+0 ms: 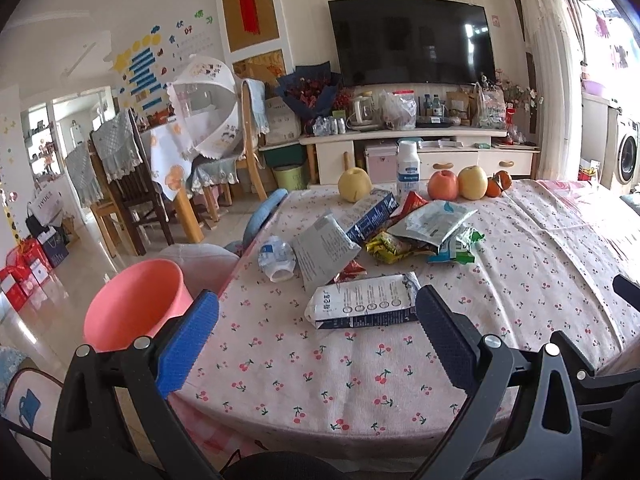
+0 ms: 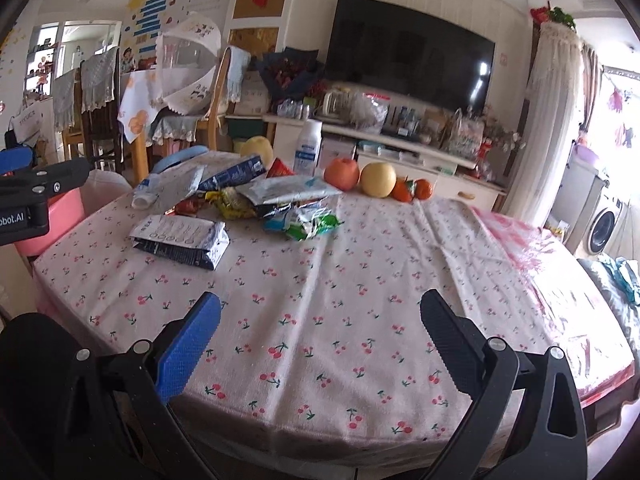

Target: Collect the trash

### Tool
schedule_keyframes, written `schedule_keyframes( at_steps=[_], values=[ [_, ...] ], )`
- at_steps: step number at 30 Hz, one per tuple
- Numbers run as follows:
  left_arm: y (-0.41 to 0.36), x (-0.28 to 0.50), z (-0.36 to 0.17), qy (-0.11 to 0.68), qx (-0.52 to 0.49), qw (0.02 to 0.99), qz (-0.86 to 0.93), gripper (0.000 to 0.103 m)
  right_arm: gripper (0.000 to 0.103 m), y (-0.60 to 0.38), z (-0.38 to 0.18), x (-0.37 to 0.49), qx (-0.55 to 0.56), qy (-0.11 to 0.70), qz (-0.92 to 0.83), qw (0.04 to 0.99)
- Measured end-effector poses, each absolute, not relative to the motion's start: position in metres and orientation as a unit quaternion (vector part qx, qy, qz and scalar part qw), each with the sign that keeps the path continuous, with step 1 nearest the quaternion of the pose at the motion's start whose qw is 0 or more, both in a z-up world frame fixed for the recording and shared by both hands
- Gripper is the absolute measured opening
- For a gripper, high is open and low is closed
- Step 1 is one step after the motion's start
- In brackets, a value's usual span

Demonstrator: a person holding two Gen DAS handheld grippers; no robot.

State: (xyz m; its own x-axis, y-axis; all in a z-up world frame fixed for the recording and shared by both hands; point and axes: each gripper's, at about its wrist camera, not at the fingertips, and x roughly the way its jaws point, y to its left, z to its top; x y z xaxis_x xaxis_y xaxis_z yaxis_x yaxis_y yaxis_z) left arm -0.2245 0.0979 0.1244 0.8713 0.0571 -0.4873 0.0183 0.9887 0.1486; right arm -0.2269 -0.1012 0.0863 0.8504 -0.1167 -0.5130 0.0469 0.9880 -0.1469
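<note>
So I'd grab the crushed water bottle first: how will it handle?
The crushed clear bottle probably weighs little and looks empty. Lying on its side near the table edge, it may roll or skid. Its thin walls likely buckle.

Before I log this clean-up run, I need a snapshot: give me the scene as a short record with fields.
surface: table with cherry-print cloth
trash: wrappers, crushed bottle, white pouch
not trash: fruit, upright white bottle
bin: pink bucket, beside the table's left edge
left gripper: open, empty
right gripper: open, empty
</note>
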Motion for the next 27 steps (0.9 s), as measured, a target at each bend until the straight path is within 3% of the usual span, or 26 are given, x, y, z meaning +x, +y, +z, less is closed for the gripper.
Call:
schedule_keyframes(
  at_steps=[18,27],
  values=[
    [0.196,-0.133,0.068,0.337,-0.074,0.938,0.037,0.099,0.099,-0.122,0.061,-0.165,0.108,0.361,0.093,0.921],
    [0.203,-0.073,0.05,0.36,-0.094,0.927,0.053,0.099,0.098,-0.103,0.062,-0.131,0.089,0.364,0.143,0.916]
  ],
)
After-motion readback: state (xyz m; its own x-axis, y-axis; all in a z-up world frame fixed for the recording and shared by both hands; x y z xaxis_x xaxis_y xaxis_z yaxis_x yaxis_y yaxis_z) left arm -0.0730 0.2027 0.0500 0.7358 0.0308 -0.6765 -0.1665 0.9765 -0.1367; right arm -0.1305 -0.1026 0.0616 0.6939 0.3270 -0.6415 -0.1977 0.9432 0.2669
